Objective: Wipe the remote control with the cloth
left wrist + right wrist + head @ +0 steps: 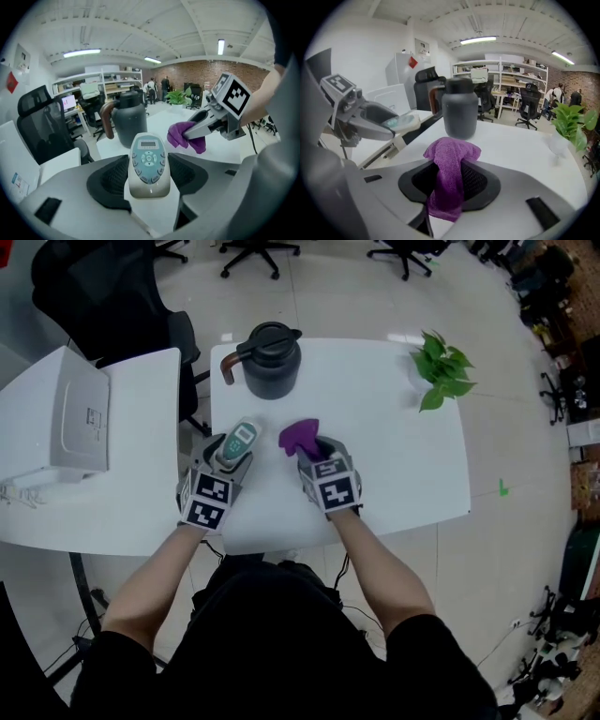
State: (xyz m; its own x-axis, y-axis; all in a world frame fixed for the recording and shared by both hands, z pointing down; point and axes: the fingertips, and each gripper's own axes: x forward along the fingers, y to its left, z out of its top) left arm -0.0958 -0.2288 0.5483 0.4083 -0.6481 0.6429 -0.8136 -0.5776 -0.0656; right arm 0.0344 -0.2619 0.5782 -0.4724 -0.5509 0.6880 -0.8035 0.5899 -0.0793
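Observation:
My left gripper (230, 455) is shut on a pale grey remote control (243, 435) with a teal button panel, held over the front left of the white table (403, 465). In the left gripper view the remote (149, 164) sits lengthways between the dark pads, buttons up. To its right, my right gripper (315, 452) is shut on a purple cloth (300, 436). The cloth (451, 173) bunches above the jaws and hangs down between them. The cloth (180, 135) sits a short way right of the remote, not touching it.
A dark grey jug (272, 360) with a brown handle stands at the table's back left. A small green plant (441, 367) is at the back right. A second white table with a white box (80, 413) is to the left, and a black office chair (112, 296) stands behind.

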